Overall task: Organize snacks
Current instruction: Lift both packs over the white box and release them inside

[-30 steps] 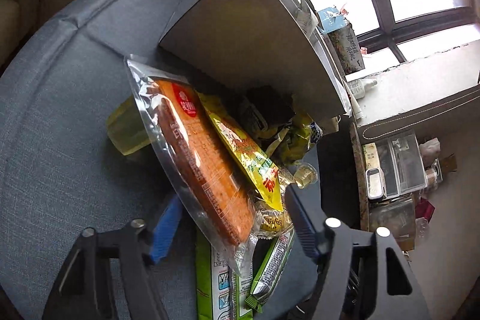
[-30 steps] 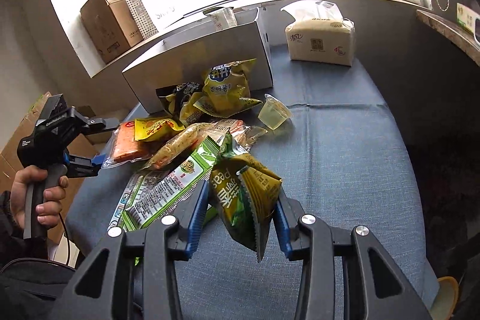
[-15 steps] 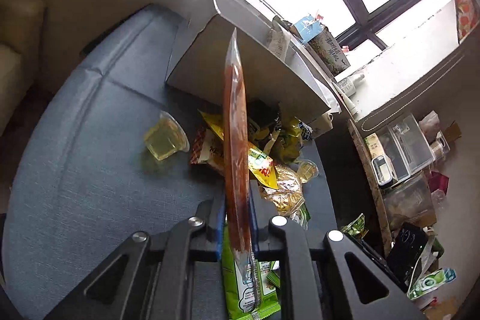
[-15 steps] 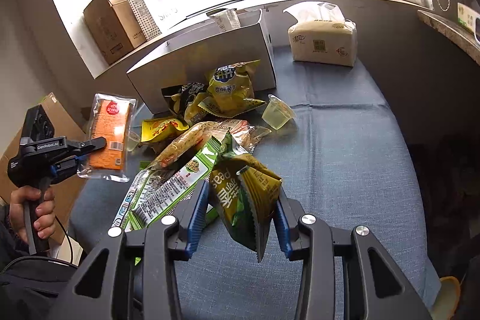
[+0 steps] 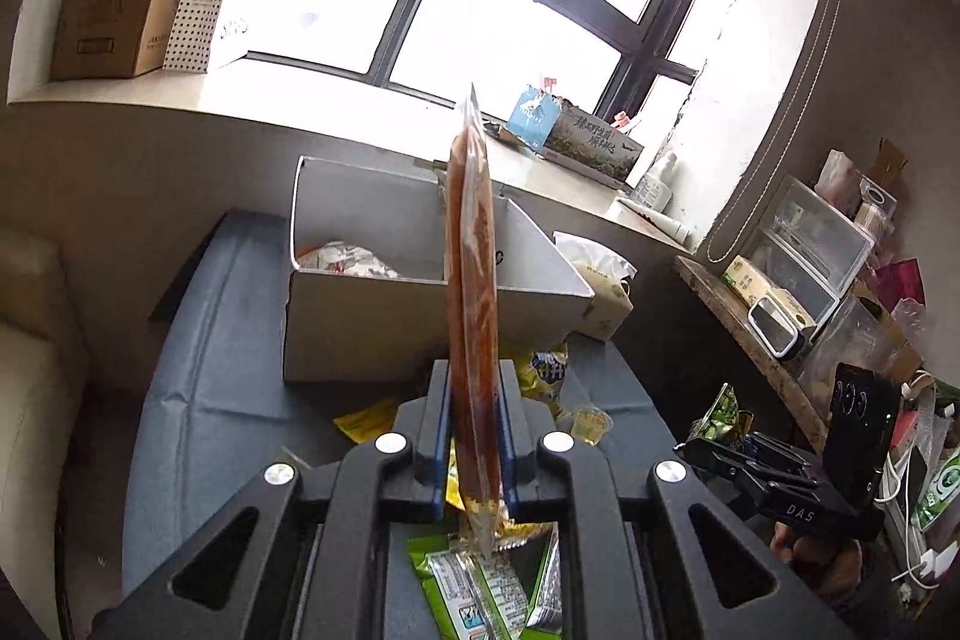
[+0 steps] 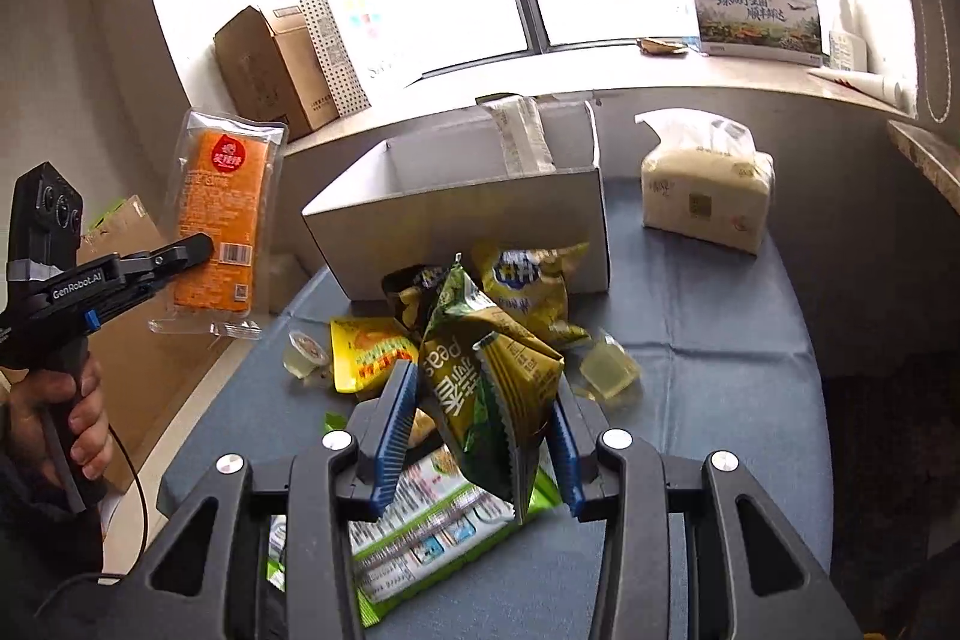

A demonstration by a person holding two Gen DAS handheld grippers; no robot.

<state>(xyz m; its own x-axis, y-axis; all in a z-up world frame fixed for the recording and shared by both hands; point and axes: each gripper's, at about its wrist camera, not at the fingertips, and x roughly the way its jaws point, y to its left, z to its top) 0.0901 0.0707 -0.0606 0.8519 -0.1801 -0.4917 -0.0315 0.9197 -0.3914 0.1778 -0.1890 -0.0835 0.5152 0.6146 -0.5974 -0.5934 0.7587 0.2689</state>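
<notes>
The orange snack packet point(image 6: 225, 214) hangs in the air off the left edge of the bench point(image 6: 720, 334), pinched near its lower end by the left gripper point(image 5: 474, 436), long axis upright; seen along the fingers it is edge-on, and the open white box point(image 5: 384, 316) lies straight ahead of it, just beyond the heap of loose snacks point(image 6: 372, 352); so the left hand looks better lined up with the box. The right gripper point(image 6: 480, 436) holds a green pea bag point(image 6: 480, 370) clamped between its blue fingers point(image 6: 393, 436), low over the heap, the box further ahead; a tissue pack point(image 6: 705, 187) stands to the box's right.
</notes>
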